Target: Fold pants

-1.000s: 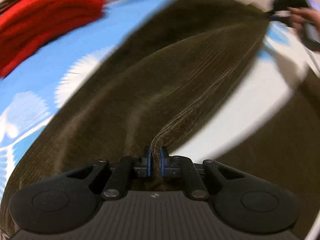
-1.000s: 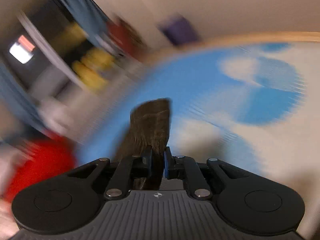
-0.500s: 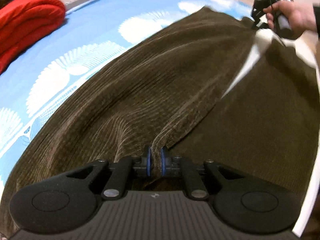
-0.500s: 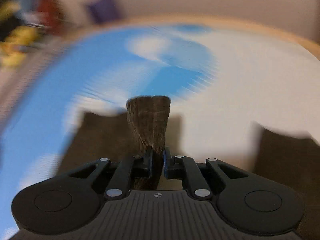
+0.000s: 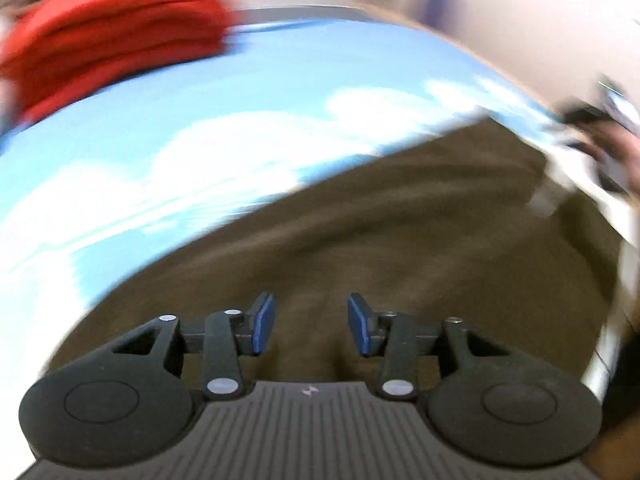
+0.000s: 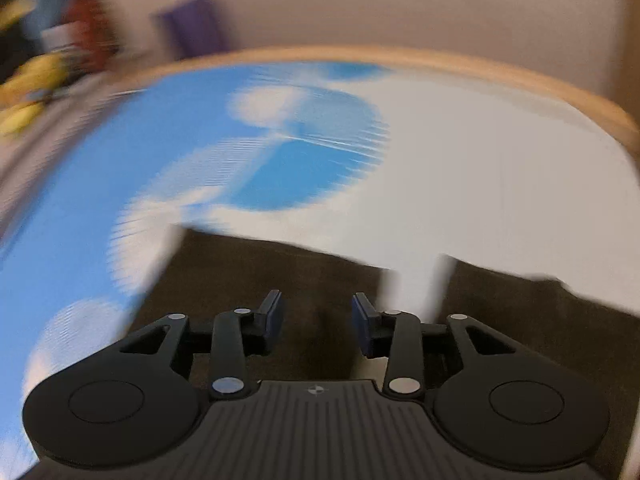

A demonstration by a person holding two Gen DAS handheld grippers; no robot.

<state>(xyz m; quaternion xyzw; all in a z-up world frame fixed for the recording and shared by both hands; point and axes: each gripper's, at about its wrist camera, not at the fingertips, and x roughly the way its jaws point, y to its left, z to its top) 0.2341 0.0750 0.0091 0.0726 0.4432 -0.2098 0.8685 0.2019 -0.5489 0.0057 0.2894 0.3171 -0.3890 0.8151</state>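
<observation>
Left claw point(image 5: 311, 324): spread about halfway, blue pads apart, having just opened; nothing pinched, only the brown corduroy pants point(image 5: 400, 232) lying below the gap, untouched by the pads as far as the blur allows. Right claw point(image 6: 317, 322): likewise parted, just opened, gripping nothing; pants point(image 6: 280, 272) spread flat under it.

Pants laid out across a bed cover point(image 5: 240, 120) printed blue with white shell shapes, covering the near part of both views.

Seen only from the left wrist: a folded red blanket point(image 5: 112, 36) at the far left of the bed, well apart from the pants; at the right edge, a blurred hand point(image 5: 624, 160) around a dark gripper body beyond the far end of the pants.

Seen only from the right wrist: two hem ends of the pants with a strip of white cover between them point(image 6: 416, 288), a pale wooden bed edge point(image 6: 400, 58) curving beyond, a wall behind, and smeared yellow and purple items at upper left, too blurred to name.
</observation>
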